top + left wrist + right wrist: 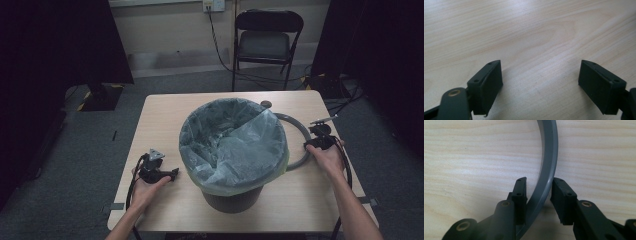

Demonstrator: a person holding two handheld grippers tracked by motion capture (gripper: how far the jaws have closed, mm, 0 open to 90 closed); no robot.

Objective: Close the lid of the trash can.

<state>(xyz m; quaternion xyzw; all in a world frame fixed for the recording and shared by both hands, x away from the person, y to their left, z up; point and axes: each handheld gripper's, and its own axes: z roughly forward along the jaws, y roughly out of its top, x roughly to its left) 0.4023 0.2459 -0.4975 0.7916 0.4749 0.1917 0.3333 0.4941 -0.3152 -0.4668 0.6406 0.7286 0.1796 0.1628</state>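
A grey plastic ring (301,129) lies flat on the wooden table (160,117), behind and to the right of a dark bin (232,199) lined with a translucent bag (235,142). My right gripper (310,144) straddles the ring's right side. In the right gripper view the ring's band (548,157) runs between the jaws of the right gripper (539,192), which stand close to it with a thin gap showing. My left gripper (172,173) rests low at the bin's left. Over bare wood, the left gripper (540,82) has its jaws wide apart and nothing between them.
The bin stands in the middle of the table and fills much of it. A small dark round object (266,104) sits just behind the bin. A black folding chair (267,35) stands beyond the table's far edge, with cables on the floor to the right.
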